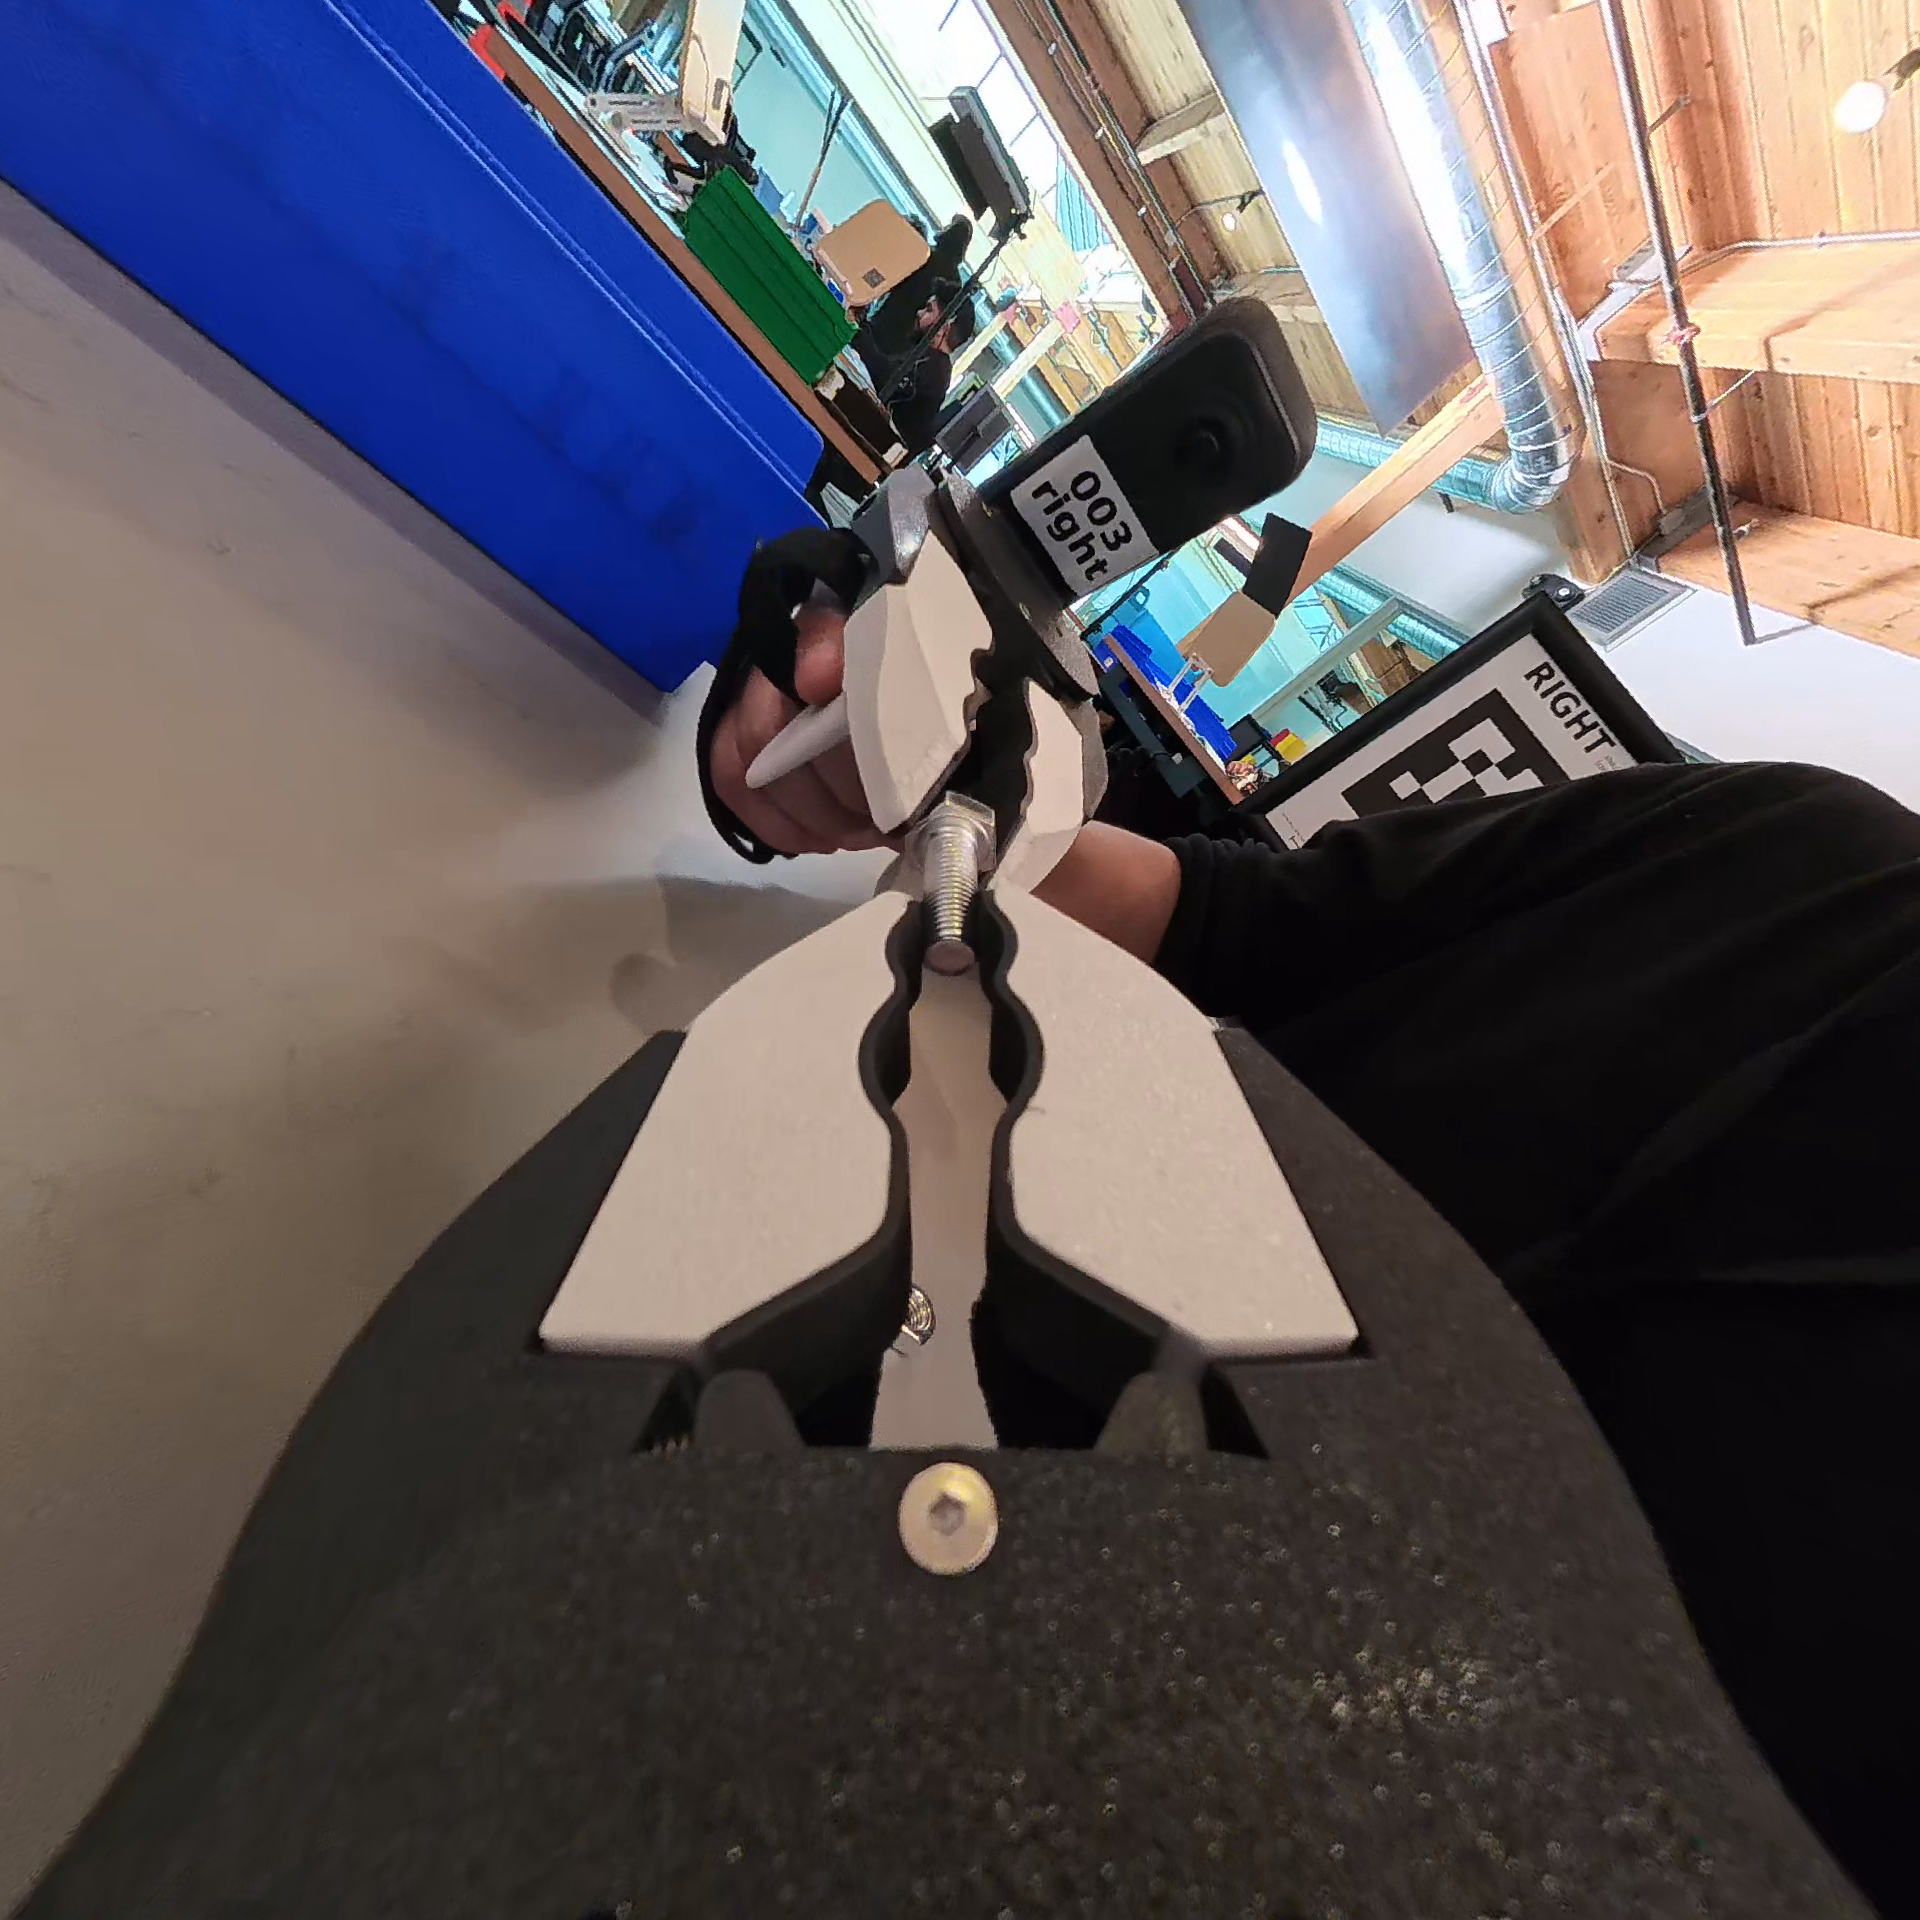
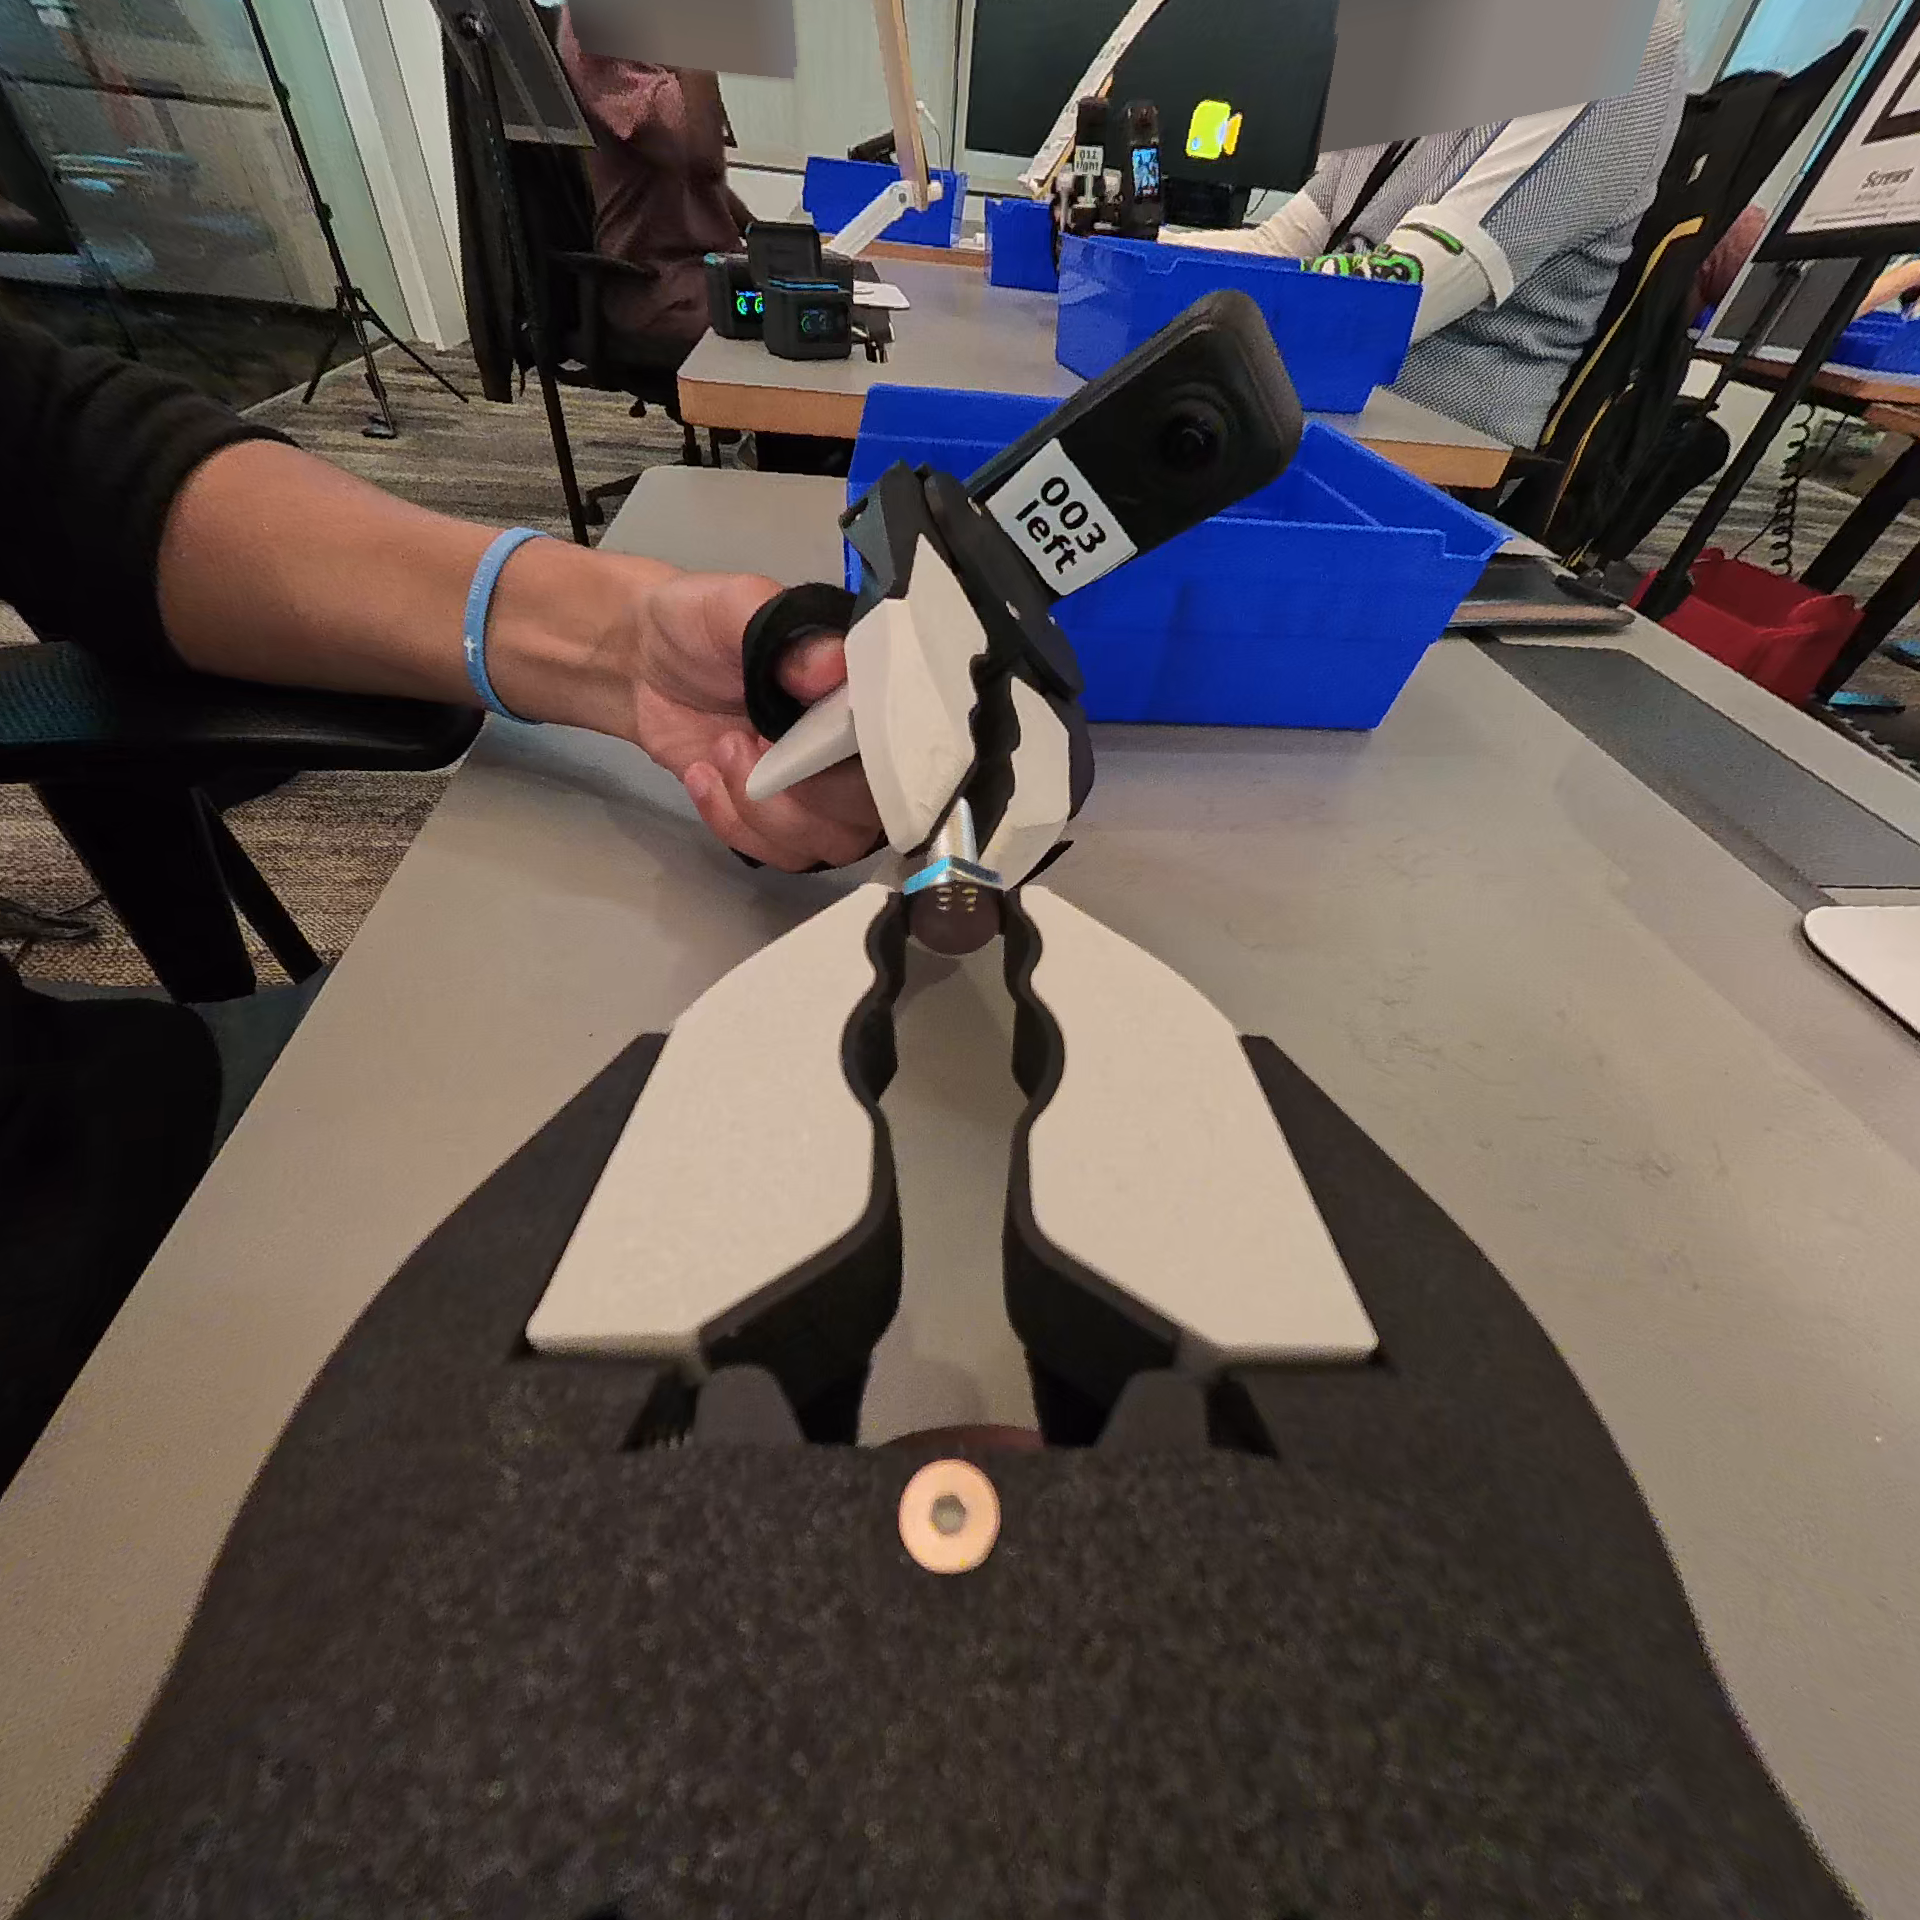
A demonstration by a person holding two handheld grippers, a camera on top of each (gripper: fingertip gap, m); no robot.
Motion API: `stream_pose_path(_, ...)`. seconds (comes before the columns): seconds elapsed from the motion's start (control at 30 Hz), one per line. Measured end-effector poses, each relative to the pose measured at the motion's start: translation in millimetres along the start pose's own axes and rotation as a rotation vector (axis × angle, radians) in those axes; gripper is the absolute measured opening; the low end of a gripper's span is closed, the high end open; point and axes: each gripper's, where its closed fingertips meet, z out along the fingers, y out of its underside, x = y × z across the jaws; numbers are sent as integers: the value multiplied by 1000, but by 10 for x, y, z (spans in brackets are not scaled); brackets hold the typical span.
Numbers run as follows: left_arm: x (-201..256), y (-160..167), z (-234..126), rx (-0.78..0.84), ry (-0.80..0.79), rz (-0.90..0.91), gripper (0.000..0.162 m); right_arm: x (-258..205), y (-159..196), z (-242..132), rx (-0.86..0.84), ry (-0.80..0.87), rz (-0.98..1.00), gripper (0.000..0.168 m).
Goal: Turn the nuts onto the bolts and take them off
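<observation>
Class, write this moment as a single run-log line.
left gripper: shut on bolt | right gripper: shut on bolt head | bolt held above table | blue bin behind

I see a grey table (image 2: 1455, 1039) filling the lower and right part of the right wrist view. A blue plastic bin (image 2: 1268, 603) rests on it at upper centre. A white flat object (image 2: 1870, 956) lies at the right edge, partly cut off. A dark flat strip (image 2: 1662, 727) runs along the upper right of the tabletop. In the left wrist view the table (image 1: 208, 935) occupies the left side, with the bin (image 1: 416, 312) at upper left.
</observation>
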Motion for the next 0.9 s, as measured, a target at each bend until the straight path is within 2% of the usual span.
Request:
stream_pose_path(0.23, 42, -76, -17, 12, -39, 49, 12, 19, -52, -14, 53, -38, 127, 18)
stream_pose_path(0.33, 90, -119, -185, -2, -166, 164, 34, 125, -13, -48, 67, -21, 209, 18)
stream_pose_path(0.5, 59, 349, -310, -258, -454, 404, 51, 275, 113, -105, 25, 60, 240, 18)
stream_pose_path(0.7, -54, 1130, -67, -707, -632, 569, 46, 320, 140, -144, 6, 88, 240, 18)
stream_pose_path(0.9, -108, 1316, 44, -906, -699, 577, 40, 303, 197, -142, -33, 92, 224, 18)
